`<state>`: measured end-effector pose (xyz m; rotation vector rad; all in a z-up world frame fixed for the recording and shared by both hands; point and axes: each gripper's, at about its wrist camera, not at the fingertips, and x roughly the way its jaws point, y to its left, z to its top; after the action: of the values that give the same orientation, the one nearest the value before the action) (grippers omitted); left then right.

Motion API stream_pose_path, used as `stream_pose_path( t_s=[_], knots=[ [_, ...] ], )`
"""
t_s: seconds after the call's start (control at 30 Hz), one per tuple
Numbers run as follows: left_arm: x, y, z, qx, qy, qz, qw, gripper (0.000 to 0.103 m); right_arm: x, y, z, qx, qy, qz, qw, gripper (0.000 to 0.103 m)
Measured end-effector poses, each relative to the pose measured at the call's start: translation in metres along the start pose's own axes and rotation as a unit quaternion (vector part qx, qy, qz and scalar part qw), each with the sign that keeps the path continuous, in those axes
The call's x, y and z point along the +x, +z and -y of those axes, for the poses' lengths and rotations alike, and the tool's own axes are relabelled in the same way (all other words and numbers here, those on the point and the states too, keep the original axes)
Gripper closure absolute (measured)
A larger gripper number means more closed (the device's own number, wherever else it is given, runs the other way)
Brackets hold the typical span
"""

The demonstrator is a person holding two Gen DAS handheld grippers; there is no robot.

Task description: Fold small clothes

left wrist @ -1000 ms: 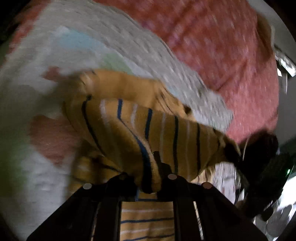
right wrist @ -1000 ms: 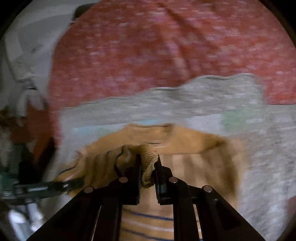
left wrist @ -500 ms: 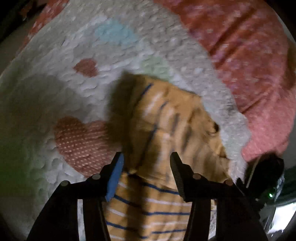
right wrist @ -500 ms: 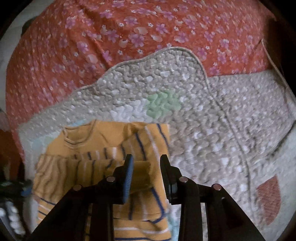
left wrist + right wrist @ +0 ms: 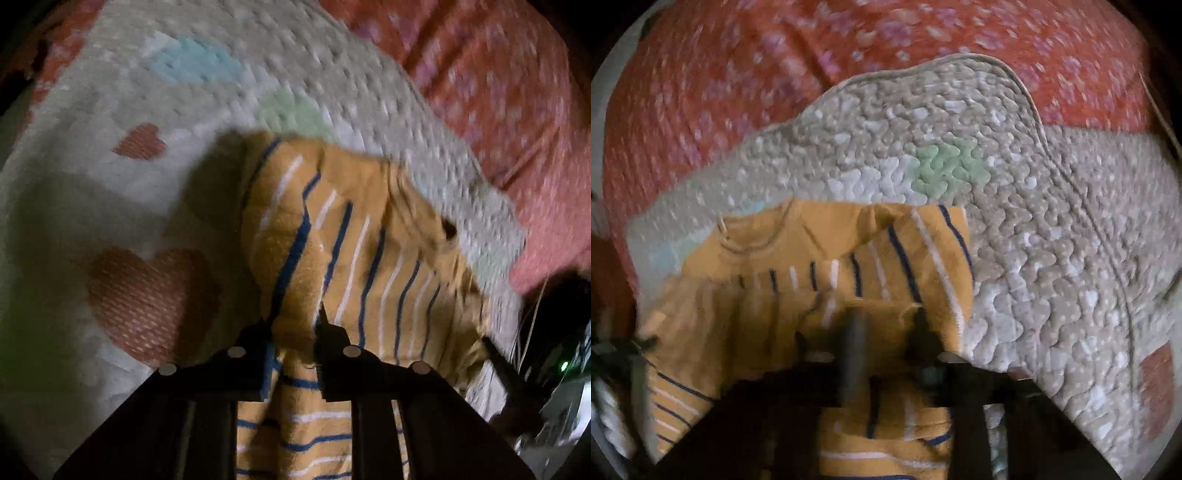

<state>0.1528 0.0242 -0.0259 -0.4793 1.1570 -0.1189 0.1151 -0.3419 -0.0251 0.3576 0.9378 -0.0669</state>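
Jaws of left gripper [image 5: 293,332] and right gripper [image 5: 886,332] are closing on striped shirt [image 5: 351,258] cloth between them; each should bite fully before lifting.

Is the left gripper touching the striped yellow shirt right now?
Touching. The left wrist view shows a fold of the striped yellow shirt bunched between the left gripper's closing jaws, cloth running against both finger tips.
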Motion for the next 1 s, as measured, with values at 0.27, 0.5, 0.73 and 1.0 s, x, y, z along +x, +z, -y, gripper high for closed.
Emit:
stream_pose_path(
  t_s=[0.27, 0.5, 0.73, 1.0],
  knots=[
    [-0.07, 0.001, 0.021, 0.098, 0.136, 0.18, 0.9693, 0.079, 0.01, -0.006, 0.004, 0.0, -0.021, -0.011, 1.0, 0.089],
    [-0.032, 0.012, -0.016, 0.077, 0.133, 0.067, 0.9858, 0.066, -0.019, 0.008, 0.005, -0.011, -0.06, 0.046, 0.997, 0.092],
    [0.012, 0.01, -0.01, 0.083, 0.113, -0.01, 0.9901, 0.048, -0.003, 0.008, 0.015, -0.021, -0.115, 0.03, 0.993, 0.091],
    [-0.004, 0.011, 0.004, 0.124, 0.228, 0.044, 0.9647, 0.103, 0.003, 0.007, 0.015, -0.034, -0.117, 0.027, 0.992, 0.09]
  ],
)
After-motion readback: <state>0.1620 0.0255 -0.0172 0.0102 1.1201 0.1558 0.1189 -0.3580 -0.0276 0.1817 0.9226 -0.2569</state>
